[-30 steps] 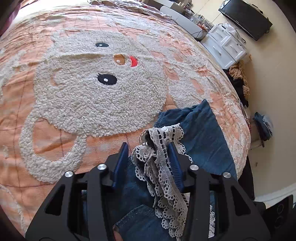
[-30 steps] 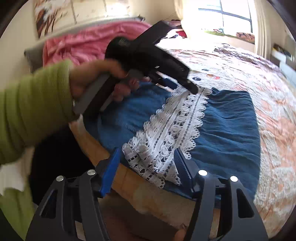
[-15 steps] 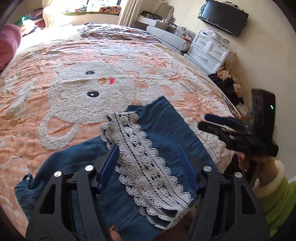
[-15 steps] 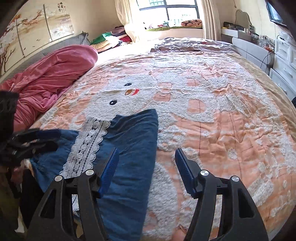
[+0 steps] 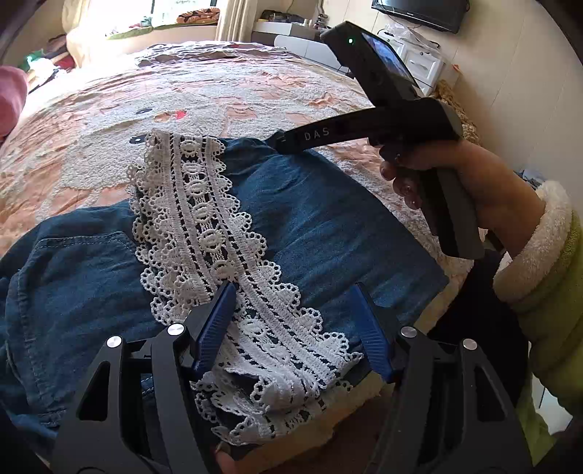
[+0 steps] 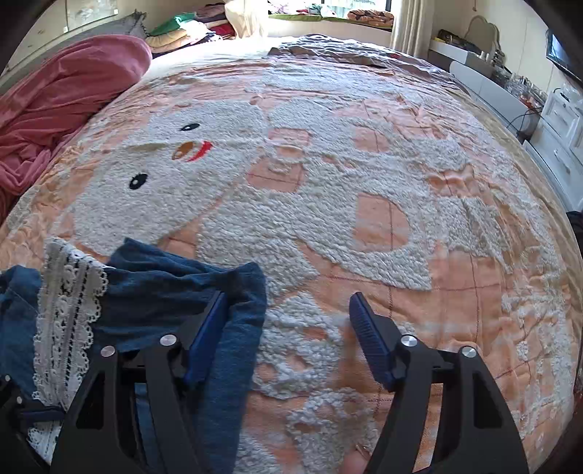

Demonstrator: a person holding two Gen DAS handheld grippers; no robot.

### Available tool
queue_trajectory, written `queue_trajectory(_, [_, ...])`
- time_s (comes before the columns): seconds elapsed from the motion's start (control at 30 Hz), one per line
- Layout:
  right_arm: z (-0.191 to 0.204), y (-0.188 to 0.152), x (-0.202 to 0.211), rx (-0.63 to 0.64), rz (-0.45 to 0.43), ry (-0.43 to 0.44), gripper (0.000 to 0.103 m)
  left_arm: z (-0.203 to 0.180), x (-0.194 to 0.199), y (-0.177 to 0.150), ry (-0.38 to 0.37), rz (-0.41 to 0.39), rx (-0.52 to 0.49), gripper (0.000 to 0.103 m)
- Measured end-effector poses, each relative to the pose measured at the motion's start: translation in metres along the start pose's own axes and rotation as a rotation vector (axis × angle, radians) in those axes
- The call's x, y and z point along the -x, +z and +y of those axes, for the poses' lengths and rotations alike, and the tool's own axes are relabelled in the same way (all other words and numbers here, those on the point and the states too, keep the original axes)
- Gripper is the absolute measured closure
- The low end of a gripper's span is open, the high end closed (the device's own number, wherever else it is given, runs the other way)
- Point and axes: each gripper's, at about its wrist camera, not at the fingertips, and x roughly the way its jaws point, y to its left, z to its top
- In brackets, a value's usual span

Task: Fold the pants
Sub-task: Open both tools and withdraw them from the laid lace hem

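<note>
Blue denim pants (image 5: 320, 218) with a white lace trim (image 5: 204, 218) lie partly folded on the near edge of the bed. My left gripper (image 5: 291, 321) is open and hovers over the lace end near the bed's edge. In the left wrist view the right gripper's tips (image 5: 280, 140) rest at the far corner of the pants, held by a hand in a green sleeve. In the right wrist view my right gripper (image 6: 288, 331) is open, its left finger (image 6: 207, 328) over the pants' corner (image 6: 233, 291); the lace (image 6: 69, 310) shows at the left.
The bed is covered by an orange blanket (image 6: 382, 218) with a fluffy white bear pattern. A pink duvet (image 6: 65, 94) lies at the left. White drawers (image 5: 422, 62) and a TV (image 5: 419, 11) stand by the wall to the right.
My left gripper let go of the lace end and pulled back towards the bed's edge. The right gripper swung from the bed's edge to the far corner of the pants.
</note>
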Motion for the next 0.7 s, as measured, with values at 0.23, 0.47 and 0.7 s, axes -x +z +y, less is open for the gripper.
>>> queue_trajectory(0.23, [0.000, -0.005, -0.007, -0.002, -0.007, -0.023, 0.025, 0.006, 0.000, 0.000, -0.023, -0.014, 0.033, 0.046])
queue_trajectory(0.47, [-0.012, -0.013, 0.029, -0.111, -0.089, 0.067, 0.023, 0.007, 0.016, 0.006, -0.014, -0.029, 0.036, 0.041])
queue_trajectory(0.7, [0.000, -0.027, 0.070, -0.096, -0.132, 0.140, 0.015, 0.014, 0.047, 0.008, 0.052, -0.044, 0.066, 0.023])
